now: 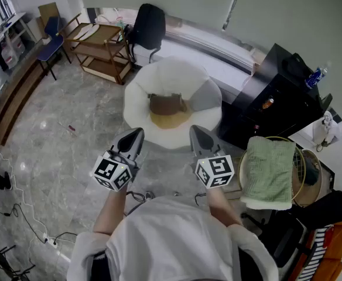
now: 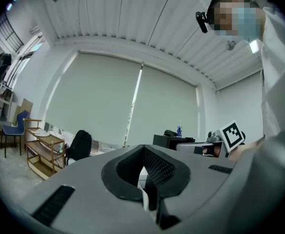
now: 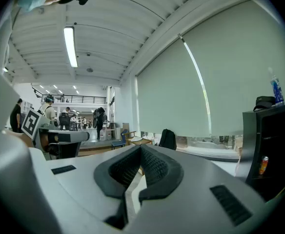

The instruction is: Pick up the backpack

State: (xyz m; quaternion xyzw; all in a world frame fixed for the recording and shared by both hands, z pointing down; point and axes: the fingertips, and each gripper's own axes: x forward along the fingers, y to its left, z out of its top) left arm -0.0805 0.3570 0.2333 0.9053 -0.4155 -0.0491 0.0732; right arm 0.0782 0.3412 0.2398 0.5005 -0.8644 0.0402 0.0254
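Observation:
The black backpack (image 1: pixel 149 25) stands upright on the floor against the low window ledge at the far side of the room, well beyond both grippers. It shows small in the left gripper view (image 2: pixel 79 145) and in the right gripper view (image 3: pixel 168 139). My left gripper (image 1: pixel 137 132) and right gripper (image 1: pixel 195 130) are held side by side in front of the person's chest, pointing level toward the window. Both are shut with nothing between the jaws, as their own views confirm: left gripper (image 2: pixel 143 150), right gripper (image 3: pixel 140 150).
A round white armchair (image 1: pixel 137 107) holding a brown item (image 1: pixel 166 104) and a grey cushion stands between me and the backpack. A wooden cart (image 1: pixel 101 48) and a blue chair (image 1: pixel 51 40) are at left. A black cabinet (image 1: pixel 276 98) and a green towel (image 1: pixel 269 171) are at right. Cables lie on the floor at lower left.

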